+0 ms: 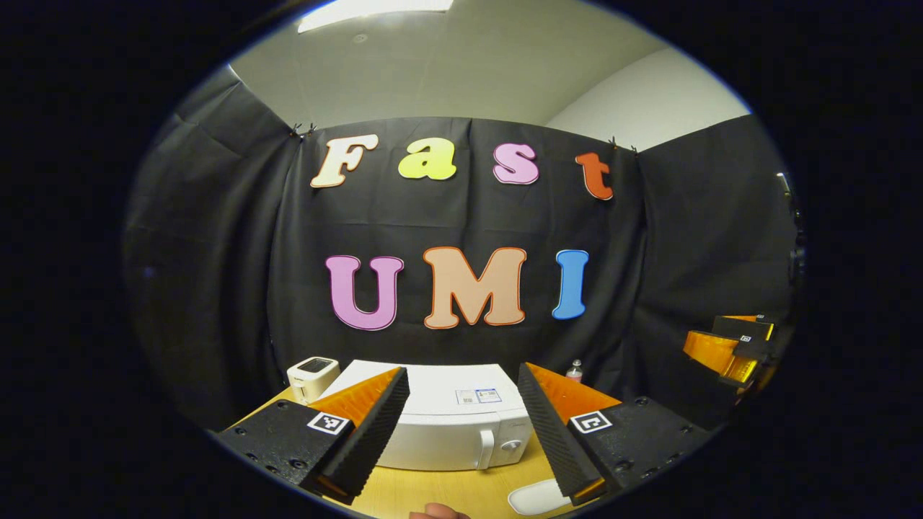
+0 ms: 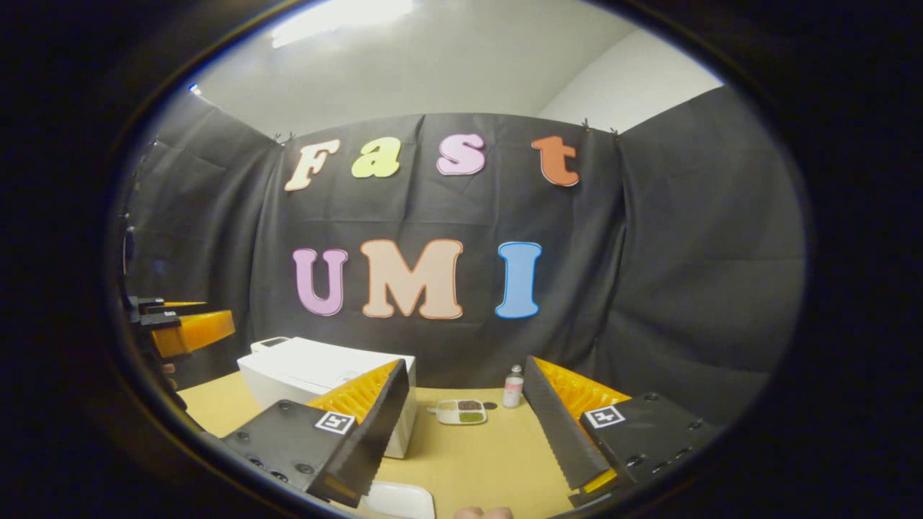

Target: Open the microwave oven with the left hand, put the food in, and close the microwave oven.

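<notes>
The wooden worktop (image 2: 497, 450) carries a white microwave (image 1: 451, 425), door closed, ahead of the left hand-held gripper (image 1: 461, 432), which is wide open and empty; the right hand-held gripper (image 2: 465, 432) likewise gapes empty; a food tray (image 2: 461, 411) lies beside a small bottle (image 2: 513, 387).

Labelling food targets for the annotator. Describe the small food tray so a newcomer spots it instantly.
Start at the white microwave on the wooden table. Just right of it, toward the black curtain, lies the food tray, with a small bottle beside it. It alone is flat, white, with compartments of dark and green food.
</notes>
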